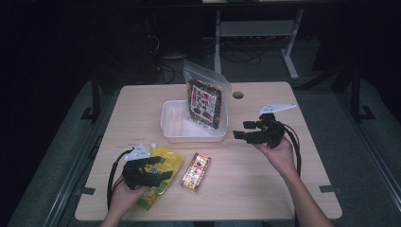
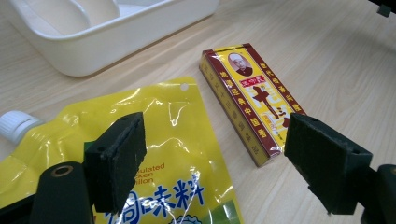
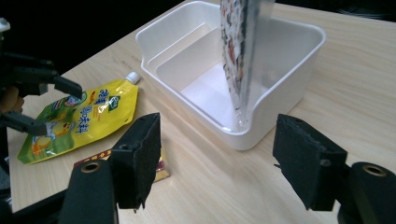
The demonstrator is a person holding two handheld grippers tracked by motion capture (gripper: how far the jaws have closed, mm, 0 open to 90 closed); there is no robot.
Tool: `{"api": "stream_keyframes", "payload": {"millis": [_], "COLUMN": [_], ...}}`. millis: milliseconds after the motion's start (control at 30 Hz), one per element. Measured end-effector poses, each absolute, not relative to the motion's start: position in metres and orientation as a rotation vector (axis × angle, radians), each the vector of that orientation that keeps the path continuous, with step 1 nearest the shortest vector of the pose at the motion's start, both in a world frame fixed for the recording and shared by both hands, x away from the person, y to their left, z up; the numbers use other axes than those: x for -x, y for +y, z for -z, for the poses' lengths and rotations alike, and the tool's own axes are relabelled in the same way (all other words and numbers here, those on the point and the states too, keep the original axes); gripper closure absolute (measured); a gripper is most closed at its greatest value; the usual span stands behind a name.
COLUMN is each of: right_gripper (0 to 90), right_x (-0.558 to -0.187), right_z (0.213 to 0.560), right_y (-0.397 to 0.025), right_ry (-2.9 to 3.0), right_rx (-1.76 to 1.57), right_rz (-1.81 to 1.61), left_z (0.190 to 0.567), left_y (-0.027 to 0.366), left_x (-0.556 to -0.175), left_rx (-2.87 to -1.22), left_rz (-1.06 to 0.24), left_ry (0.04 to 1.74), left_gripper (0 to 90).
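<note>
From above, your left gripper (image 1: 158, 173) hovered over the yellow pouch (image 1: 163, 177), with the spice box (image 1: 196, 171) just beside it. In the left gripper view, its jaws stood apart above the pouch (image 2: 154, 154). In the right gripper view, your right gripper (image 3: 217, 158) gaped before the white tub (image 3: 280, 100), which held an upright seaweed bag (image 3: 238, 51).

On the desk (image 1: 265, 189) a tub (image 1: 171, 127) sits near the middle, toward the far side, with a packet (image 1: 204, 101) standing upright in its right part. Nearer the person, a spouted pouch (image 1: 163, 175) lies at the left under the left gripper (image 1: 153, 171). Just right of the pouch lies a small box (image 1: 196, 171). The right gripper (image 1: 243, 130) hovers right of the tub.
</note>
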State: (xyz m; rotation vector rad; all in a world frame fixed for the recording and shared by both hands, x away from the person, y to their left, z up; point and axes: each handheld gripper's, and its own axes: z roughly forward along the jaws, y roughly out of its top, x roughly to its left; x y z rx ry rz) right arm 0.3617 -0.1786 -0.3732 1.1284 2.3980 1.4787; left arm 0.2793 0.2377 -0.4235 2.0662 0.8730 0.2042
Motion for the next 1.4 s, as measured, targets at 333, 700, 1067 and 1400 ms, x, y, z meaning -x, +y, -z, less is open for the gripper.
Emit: {"api": "stream_keyframes", "payload": {"millis": [333, 700, 1067, 1400], "right_gripper": [31.1, 30.3, 29.7, 29.4], "right_x": [-0.353, -0.348, -0.345, -0.345], "right_z": [0.378, 0.380, 0.384, 0.387], "right_y": [-0.166, -0.154, -0.130, -0.104], "right_ry": [2.444, 2.487, 2.555, 2.610], "right_rx": [-1.080, -1.038, -1.004, -0.969], "right_rz": [-1.467, -1.456, -1.442, -1.443], "left_z": [0.422, 0.422, 0.422, 0.423], "left_y": [0.241, 0.245, 0.250, 0.259], "left_x": [-0.279, -0.280, -0.278, -0.276], "left_rx": [-2.062, -2.061, -2.061, -2.069], "left_rz": [-0.215, -0.224, -0.240, -0.260], "left_ry": [0.882, 0.892, 0.903, 0.928], "left_gripper": [20.2, 20.2, 20.3, 20.8]}}
